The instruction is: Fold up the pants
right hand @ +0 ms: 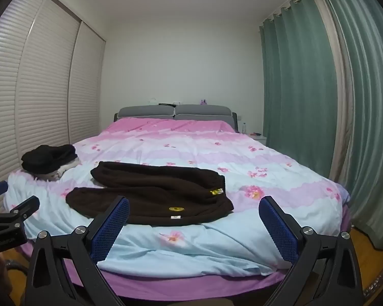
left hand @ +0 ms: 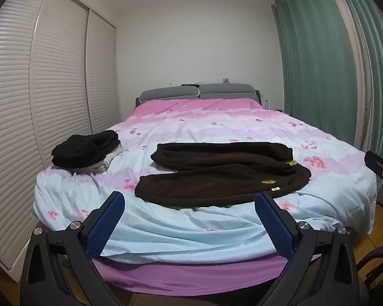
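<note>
Dark brown fleece pants (left hand: 222, 173) lie spread sideways on the bed, waistband with yellow logos to the right, the two legs running left and slightly apart. They also show in the right wrist view (right hand: 150, 191). My left gripper (left hand: 190, 199) is open and empty, held off the foot of the bed in front of the pants. My right gripper (right hand: 194, 204) is open and empty too, in front of the waist end. Neither touches the pants.
The bed (left hand: 191, 234) has a pink and light blue floral cover. A pile of black and light clothes (left hand: 86, 150) sits at its near left corner, also in the right wrist view (right hand: 49, 159). Louvred wardrobe doors (left hand: 38, 102) stand left, green curtains (left hand: 319, 63) right.
</note>
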Demonstrator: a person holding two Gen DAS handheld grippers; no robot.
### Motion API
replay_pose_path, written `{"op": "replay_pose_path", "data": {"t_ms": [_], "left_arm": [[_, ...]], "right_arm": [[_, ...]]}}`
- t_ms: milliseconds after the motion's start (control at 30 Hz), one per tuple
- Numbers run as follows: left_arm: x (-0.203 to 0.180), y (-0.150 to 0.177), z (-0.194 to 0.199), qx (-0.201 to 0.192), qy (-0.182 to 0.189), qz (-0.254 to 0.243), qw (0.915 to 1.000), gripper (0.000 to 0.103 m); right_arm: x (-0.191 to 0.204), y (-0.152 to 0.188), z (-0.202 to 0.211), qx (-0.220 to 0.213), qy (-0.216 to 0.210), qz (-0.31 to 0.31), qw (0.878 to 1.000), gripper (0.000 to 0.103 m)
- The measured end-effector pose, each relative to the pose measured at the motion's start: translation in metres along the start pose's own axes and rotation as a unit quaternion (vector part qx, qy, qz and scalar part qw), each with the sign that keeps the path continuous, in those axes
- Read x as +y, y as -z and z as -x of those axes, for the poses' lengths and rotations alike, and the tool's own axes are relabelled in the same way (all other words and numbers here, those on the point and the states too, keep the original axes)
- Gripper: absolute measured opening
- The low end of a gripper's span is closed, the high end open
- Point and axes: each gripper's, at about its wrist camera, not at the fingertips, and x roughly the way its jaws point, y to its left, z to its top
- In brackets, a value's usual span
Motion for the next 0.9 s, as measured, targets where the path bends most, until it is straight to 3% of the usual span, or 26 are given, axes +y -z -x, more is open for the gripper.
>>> {"op": "replay_pose_path", "data": {"t_ms": [900], "left_arm": [[0.0029, -0.0033, 0.0021, -0.001, 0.014, -0.007, 0.9999, 0.103]], "right_arm": [[0.0009, -0.0005, 0.0022, -0.004, 0.0, 0.001, 1.0, 0.103]]}}
